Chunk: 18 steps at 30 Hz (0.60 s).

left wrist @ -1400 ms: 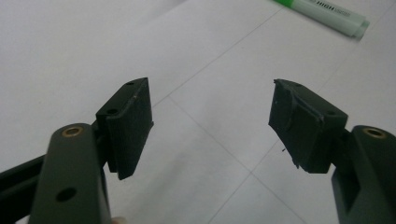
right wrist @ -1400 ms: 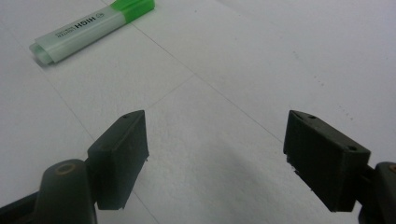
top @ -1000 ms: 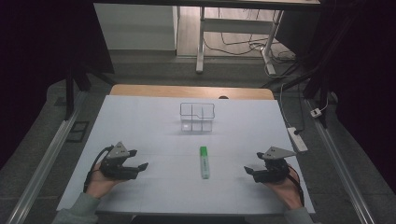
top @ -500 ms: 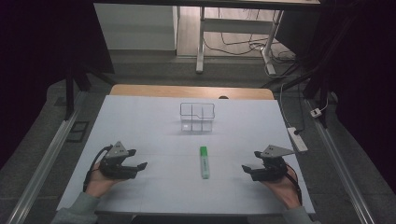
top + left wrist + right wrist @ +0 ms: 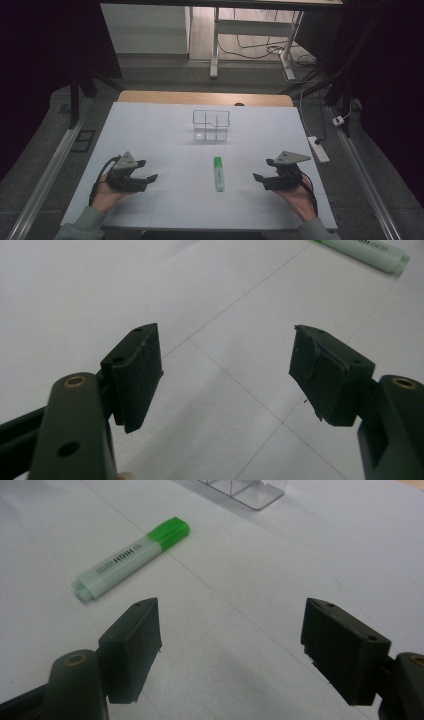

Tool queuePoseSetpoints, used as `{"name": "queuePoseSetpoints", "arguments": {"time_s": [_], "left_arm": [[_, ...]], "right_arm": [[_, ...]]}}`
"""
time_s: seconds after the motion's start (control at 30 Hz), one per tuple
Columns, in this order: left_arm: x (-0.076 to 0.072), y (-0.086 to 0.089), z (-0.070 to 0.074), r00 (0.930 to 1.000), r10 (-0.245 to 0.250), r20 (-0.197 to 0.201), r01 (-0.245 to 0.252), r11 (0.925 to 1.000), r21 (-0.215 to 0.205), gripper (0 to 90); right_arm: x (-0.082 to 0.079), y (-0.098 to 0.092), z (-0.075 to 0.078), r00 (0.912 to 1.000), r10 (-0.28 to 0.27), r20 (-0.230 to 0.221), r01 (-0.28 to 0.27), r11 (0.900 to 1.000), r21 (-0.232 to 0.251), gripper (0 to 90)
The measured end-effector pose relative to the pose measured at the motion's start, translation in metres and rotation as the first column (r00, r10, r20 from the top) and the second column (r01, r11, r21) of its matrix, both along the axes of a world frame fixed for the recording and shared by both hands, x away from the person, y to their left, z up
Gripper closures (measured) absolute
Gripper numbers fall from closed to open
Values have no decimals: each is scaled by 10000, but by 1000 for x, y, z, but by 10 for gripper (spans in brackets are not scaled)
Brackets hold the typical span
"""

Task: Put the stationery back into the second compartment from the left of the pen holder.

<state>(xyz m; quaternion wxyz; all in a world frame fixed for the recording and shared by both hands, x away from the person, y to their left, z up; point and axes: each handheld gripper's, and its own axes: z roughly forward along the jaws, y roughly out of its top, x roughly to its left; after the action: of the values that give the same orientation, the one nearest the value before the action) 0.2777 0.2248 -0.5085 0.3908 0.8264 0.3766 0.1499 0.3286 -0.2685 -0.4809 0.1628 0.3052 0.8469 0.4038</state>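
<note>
A green highlighter (image 5: pixel 218 173) lies flat on the white table, cap end pointing away from me; it also shows as a pale body with a green cap (image 5: pixel 131 557) in the right gripper view and as a pale end (image 5: pixel 367 251) at the top right of the left gripper view. My left gripper (image 5: pixel 149 171) rests low at the table's left, open, nothing between its jaws (image 5: pixel 227 375). My right gripper (image 5: pixel 263 170) sits at the right, open and empty (image 5: pixel 232 645), pointing toward the highlighter. Both are apart from it.
A clear plastic organizer (image 5: pixel 211 125) with several compartments stands behind the highlighter near the table's middle; its corner (image 5: pixel 245 490) shows in the right gripper view. A white power strip (image 5: pixel 319 148) lies on the floor beyond the right edge. The table's wooden far edge (image 5: pixel 205 97) borders the white sheet.
My right gripper has shifted slightly left toward the highlighter. The left gripper and the highlighter stay where they were.
</note>
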Motion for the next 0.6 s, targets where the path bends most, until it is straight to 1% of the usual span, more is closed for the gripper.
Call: {"name": "queuePoseSetpoints", "arguments": {"time_s": [0.03, 0.13, 0.2, 0.33, 0.53, 0.6], "left_arm": [[0, 0, 0, 10000, 24, 9, -24, 10000, 5, 285], [-2, 0, 0, 10000, 26, 11, -26, 10000, 44, 282], [-3, -1, 0, 10000, 43, -18, -43, 10000, 40, 282], [-2, -1, 0, 9999, 143, -13, -143, 9999, 68, 280], [-4, 1, 2, 9996, 265, 40, -264, 9996, -63, 280], [-4, 2, 2, 9996, 287, 33, -287, 9995, -101, 280]], "right_arm": [[0, 2, 1, 10000, 76, 17, -76, 10000, 55, 237], [1, 9, 6, 9996, 278, 58, -278, 9996, 0, 244], [2, 13, 9, 9993, 362, -6, -362, 9993, 134, 245], [3, 20, 14, 9994, 336, -70, -335, 9994, 84, 246], [5, 28, 20, 9994, 281, -196, -279, 9996, 90, 250], [6, 31, 22, 9995, 200, -256, -200, 9998, 0, 250]]}}
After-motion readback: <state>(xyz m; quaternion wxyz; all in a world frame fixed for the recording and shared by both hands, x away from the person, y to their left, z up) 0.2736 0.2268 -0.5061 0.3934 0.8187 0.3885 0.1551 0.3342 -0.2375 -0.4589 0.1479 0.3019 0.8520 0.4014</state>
